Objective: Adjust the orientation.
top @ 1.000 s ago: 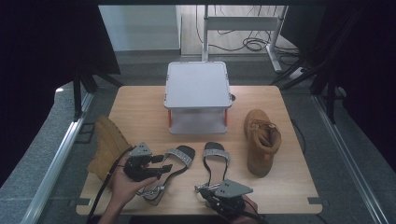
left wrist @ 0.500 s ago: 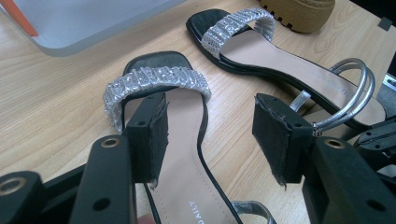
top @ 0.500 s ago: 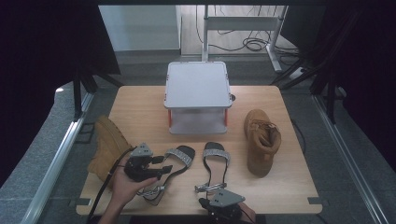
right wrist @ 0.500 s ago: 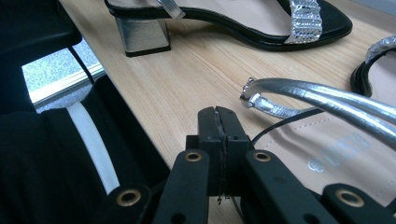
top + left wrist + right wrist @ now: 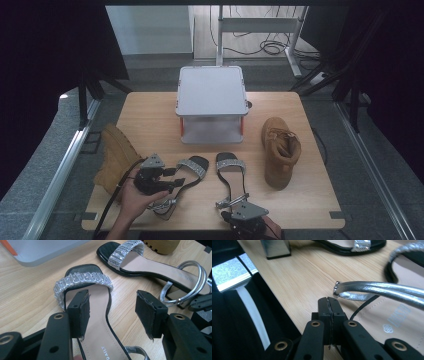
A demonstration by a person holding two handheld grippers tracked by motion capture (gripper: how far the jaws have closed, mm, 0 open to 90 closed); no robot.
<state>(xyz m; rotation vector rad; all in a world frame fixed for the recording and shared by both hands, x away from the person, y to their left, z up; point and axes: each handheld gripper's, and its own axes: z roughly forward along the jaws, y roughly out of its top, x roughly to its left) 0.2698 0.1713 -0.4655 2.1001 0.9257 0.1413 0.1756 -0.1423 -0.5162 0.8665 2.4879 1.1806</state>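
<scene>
Two black sandals with glittering silver toe bands lie side by side near the table's front: the left sandal (image 5: 189, 170) and the right sandal (image 5: 231, 175). My left gripper (image 5: 167, 181) hovers over the left sandal. In the left gripper view it (image 5: 112, 312) stands open, its pads either side of that sandal's footbed (image 5: 97, 302) without pressing on it. My right gripper (image 5: 239, 216) sits at the right sandal's heel by the front edge. Its jaws (image 5: 329, 306) are shut beside the silver ankle strap (image 5: 382, 290), with nothing seen between them.
A grey lidded box (image 5: 211, 102) stands at the back middle of the wooden table (image 5: 150, 120). One tan boot (image 5: 115, 157) lies at the left edge, another tan boot (image 5: 281, 150) on the right. Dark curtains and metal rails flank the table.
My right gripper has drawn back a little toward the table's front edge. The left gripper and both sandals have stayed put.
</scene>
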